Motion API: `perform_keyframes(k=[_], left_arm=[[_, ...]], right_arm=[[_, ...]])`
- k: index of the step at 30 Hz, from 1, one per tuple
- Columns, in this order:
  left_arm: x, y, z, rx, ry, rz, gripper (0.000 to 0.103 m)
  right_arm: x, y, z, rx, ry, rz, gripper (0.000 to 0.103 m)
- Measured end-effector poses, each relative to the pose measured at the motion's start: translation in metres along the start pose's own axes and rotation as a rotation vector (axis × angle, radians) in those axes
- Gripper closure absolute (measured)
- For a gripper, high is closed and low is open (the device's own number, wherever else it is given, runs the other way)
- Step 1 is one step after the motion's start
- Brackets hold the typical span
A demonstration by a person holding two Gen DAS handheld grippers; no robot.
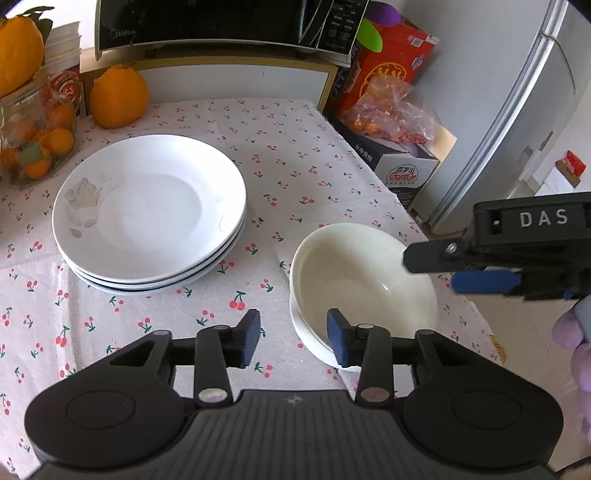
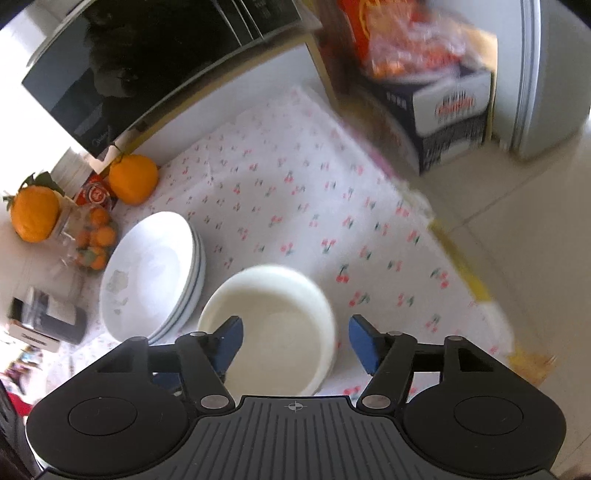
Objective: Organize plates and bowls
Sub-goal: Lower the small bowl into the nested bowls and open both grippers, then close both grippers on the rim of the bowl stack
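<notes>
1. Sitting near the worktop's right front corner, the bowl stack [image 1: 364, 284] looks like at least two cream bowls nested one in the other, mouth up, on the cherry-print cloth [image 1: 295, 147].
2. To its left, apart from it, lies the plate stack [image 1: 149, 210]: three white plates, the top one with a pale smear on its left side.
3. Left tool [image 1: 291, 338] hovers at the bowls' near-left rim. Its jaws stand apart with nothing between them; the right pad sits over the rim, the left pad over bare cloth.
4. Right tool [image 2: 295, 345] comes in from the bowls' right side, its jaws wide apart and gripping nothing. In its own view the bowls lie just ahead, the left pad over the bowl and the right pad outside the rim.
5. Both tools are close; the right one looks better lined up, straddling the bowl wall.
6. Farther out stand oranges [image 1: 118, 96], a jar of small fruit [image 1: 33, 140] and a microwave [image 1: 221, 22].
</notes>
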State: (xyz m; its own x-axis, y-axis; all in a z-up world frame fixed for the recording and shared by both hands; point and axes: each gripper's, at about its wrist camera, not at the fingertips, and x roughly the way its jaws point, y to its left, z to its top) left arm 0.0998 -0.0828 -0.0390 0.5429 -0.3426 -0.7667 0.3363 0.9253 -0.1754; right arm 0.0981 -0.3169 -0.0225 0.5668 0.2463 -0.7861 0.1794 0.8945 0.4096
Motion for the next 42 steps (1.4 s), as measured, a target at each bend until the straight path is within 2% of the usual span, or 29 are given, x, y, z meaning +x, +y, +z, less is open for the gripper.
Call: perform_keyframes(k=[3, 8, 11, 14, 16, 24, 29, 36, 42], left_arm=[[-0.001, 0.002, 0.0, 0.007, -0.012, -0.01, 0.05], [-0.003, 0.001, -0.001, 0.041, -0.052, -0.027, 0.022], [-0.004, 0.001, -0.002, 0.058, -0.073, -0.035, 0.01], [-0.005, -0.001, -0.004, 0.092, -0.089, -0.04, 0.005], [-0.005, -0.005, -0.006, 0.135, -0.098, -0.038, 0.002], [-0.006, -0.013, -0.023, 0.288, -0.12, -0.06, 0.001], [-0.004, -0.014, -0.029, 0.304, -0.12, -0.079, 0.001], [0.002, -0.018, -0.034, 0.34, -0.128, -0.101, 0.001], [0.011, -0.02, -0.036, 0.354, -0.141, -0.101, 0.001]], right_arm=[[-0.002, -0.002, 0.002, -0.02, -0.022, -0.018, 0.033], [-0.001, -0.009, 0.004, -0.016, -0.025, -0.006, 0.029], [-0.001, -0.01, 0.003, -0.033, -0.037, -0.013, 0.026], [-0.001, -0.009, 0.002, -0.064, -0.055, -0.024, 0.022], [-0.001, -0.009, 0.001, -0.09, -0.07, -0.033, 0.018], [0.001, -0.009, -0.007, -0.224, -0.112, -0.071, 0.017], [0.004, -0.013, -0.01, -0.253, -0.113, -0.069, 0.017], [0.014, -0.013, -0.017, -0.262, -0.118, -0.024, 0.017], [0.022, -0.015, -0.016, -0.211, -0.093, 0.034, 0.016]])
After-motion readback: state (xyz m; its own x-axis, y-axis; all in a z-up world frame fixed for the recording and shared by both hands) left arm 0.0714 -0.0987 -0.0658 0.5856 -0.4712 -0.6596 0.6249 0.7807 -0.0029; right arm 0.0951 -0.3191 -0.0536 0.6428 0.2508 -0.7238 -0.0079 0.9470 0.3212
